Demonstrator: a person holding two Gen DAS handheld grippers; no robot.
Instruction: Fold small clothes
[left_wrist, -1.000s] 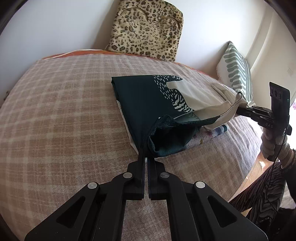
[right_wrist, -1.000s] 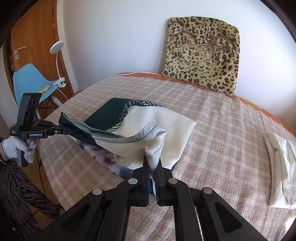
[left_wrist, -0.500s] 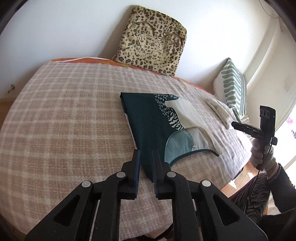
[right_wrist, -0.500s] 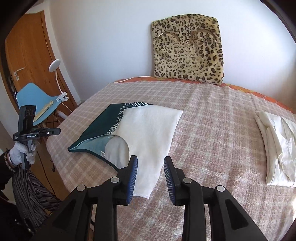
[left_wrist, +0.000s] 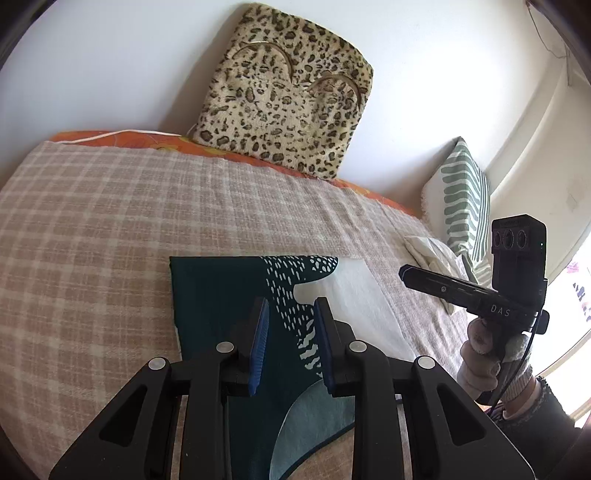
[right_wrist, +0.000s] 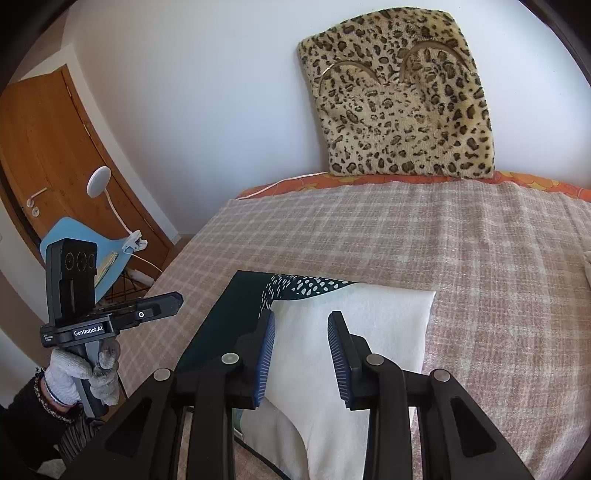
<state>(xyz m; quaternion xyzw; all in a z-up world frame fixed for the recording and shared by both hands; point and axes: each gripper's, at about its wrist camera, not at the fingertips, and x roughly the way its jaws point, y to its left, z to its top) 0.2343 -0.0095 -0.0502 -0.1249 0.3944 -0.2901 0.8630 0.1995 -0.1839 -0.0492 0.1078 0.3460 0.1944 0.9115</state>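
Folded garment (left_wrist: 229, 295) (near edge hidden), left tongs (left_wrist: 290, 314) opening

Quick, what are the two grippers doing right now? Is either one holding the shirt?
Left gripper: jaws opening, nothing between them; the folded garment lies flat on the bed below.
Right gripper: open, holding nothing.

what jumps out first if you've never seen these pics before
The leopard-print cushion propped against the white wall at the head of the bed grabs the eye first. Next comes the folded dark teal and cream garment lying flat on the checked bedspread, near its front edge. Both the left gripper and the right gripper hover above it, holding nothing, the left one's jaws opening.
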